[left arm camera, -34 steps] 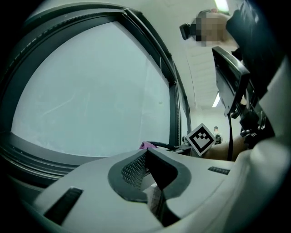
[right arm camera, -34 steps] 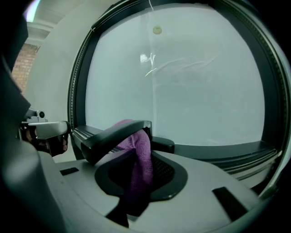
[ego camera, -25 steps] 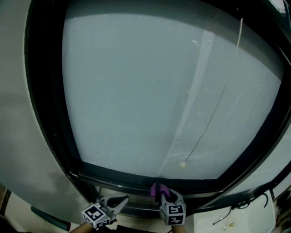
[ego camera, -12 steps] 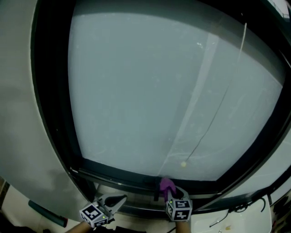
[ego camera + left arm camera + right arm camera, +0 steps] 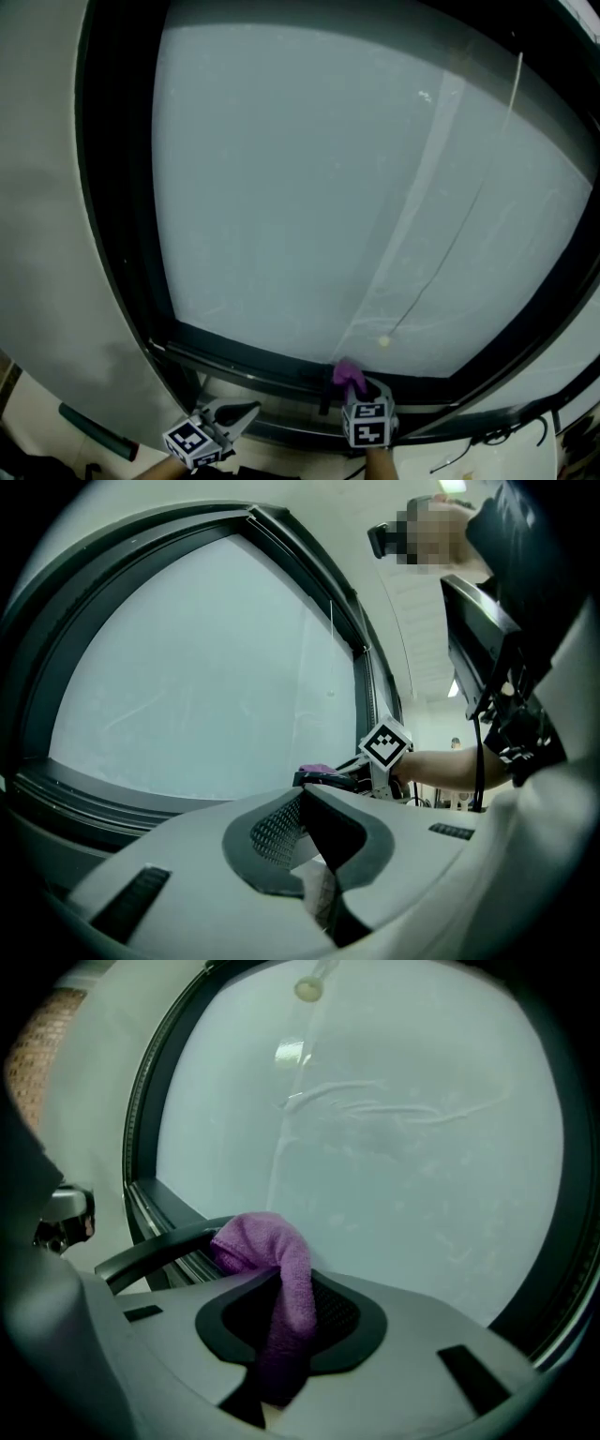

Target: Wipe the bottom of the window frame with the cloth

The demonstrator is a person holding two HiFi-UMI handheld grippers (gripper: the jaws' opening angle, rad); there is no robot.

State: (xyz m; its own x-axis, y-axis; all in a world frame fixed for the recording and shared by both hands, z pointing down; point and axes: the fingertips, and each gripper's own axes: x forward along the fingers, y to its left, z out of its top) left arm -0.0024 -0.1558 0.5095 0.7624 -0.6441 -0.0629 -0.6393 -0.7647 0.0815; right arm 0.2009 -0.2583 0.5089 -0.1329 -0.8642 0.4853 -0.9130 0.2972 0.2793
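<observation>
Purple cloth [image 5: 284,1283]: soft, light, limp, likely to bunch | clamped in my right claw [image 5: 352,388], tuft poking out at the bottom frame [image 5: 253,359] under the glass | best held deep in the fold | left claw [image 5: 246,412] closed on nothing, well aside.

The window frame's dark bottom rail [image 5: 244,361] bears the purple cloth [image 5: 349,375], bunched just below the glass [image 5: 309,187].
</observation>
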